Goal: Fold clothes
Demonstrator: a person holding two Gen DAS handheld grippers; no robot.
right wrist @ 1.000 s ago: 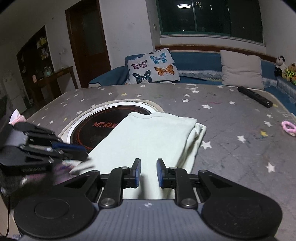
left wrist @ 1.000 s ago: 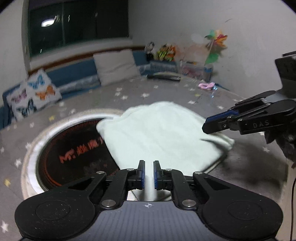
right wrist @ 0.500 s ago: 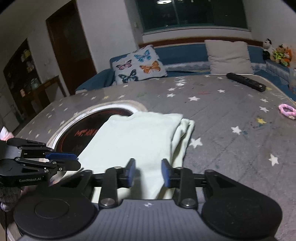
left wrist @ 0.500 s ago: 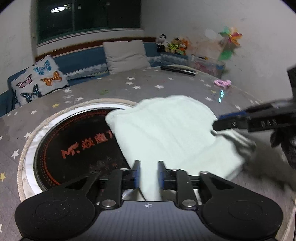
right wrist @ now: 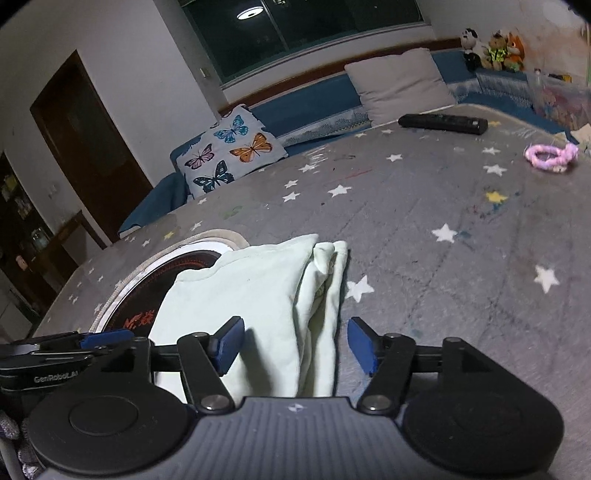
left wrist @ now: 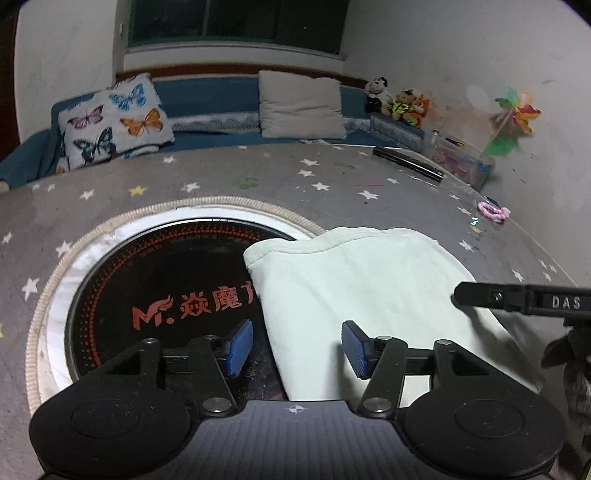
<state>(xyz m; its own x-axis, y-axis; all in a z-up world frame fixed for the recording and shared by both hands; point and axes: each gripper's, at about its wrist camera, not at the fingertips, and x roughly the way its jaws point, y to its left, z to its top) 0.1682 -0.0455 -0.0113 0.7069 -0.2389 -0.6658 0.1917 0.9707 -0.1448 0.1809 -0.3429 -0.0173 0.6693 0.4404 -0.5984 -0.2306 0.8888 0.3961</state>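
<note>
A dark window (right wrist: 306,33) at the far side reflects a round ceiling lamp (right wrist: 248,14). Below it, a blue bench seat (left wrist: 221,110) runs along the white wall (left wrist: 461,48), carrying a butterfly cushion (left wrist: 114,122), a plain grey cushion (left wrist: 301,105) and soft toys (left wrist: 399,98) at its right end. A dark wooden door (right wrist: 88,147) stands at the far left, with dim shelves (right wrist: 22,206) beside it.

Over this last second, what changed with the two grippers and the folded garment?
Both grippers opened: the left gripper and right gripper went from nearly shut to jaws wide apart, each now straddling a near edge of the pale green garment, gripping nothing. Both views drew closer to it. The garment stayed folded, partly over the round black hotplate.
</note>
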